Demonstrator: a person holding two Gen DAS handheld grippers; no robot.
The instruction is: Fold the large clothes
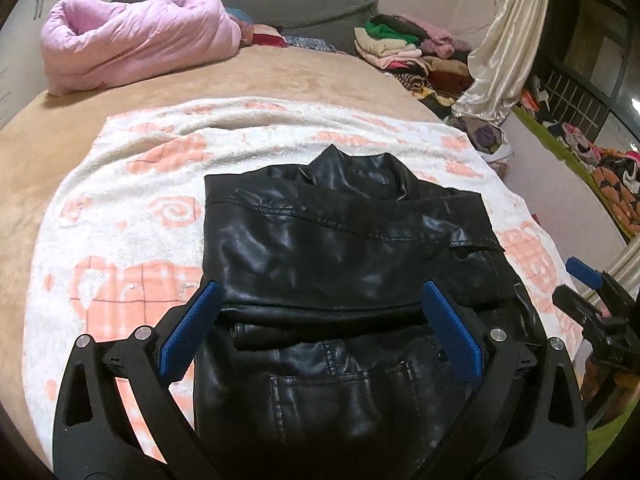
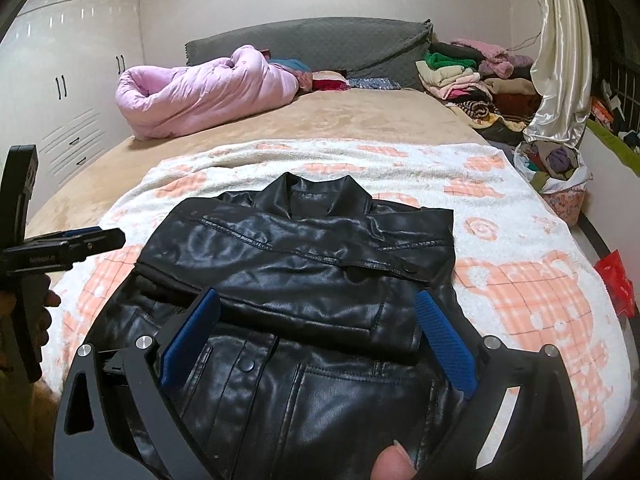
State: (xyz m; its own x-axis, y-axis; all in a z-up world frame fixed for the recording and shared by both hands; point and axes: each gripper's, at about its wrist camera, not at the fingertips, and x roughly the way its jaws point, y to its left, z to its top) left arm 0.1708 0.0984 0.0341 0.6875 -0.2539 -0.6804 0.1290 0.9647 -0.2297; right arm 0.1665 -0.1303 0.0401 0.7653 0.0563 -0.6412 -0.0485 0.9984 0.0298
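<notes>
- One black leather jacket (image 1: 344, 248) lies on a white towel with peach patterns (image 1: 132, 184), collar pointing toward the headboard, both sleeves folded across the body.
- One towel is spread over the tan bedcover (image 1: 248, 76) on the near half of the bed.
- Left gripper (image 1: 320, 312): its two blue pads (image 1: 192, 320) stand spread wide above the jacket's lower part, gripping nothing.
- Right gripper (image 2: 316, 320): two blue pads (image 2: 444, 340) likewise spread apart over the jacket's hem side, empty; a fingertip (image 2: 394, 464) shows at the bottom edge.
- One pink quilt (image 2: 204, 92) sits rolled at the far left of the bed.
- One heap of folded clothes (image 2: 468, 76) rests at the far right, beside one cream curtain (image 2: 560, 64).
- One grey headboard (image 2: 320, 44) and one white wardrobe (image 2: 68, 72) stand behind.
</notes>
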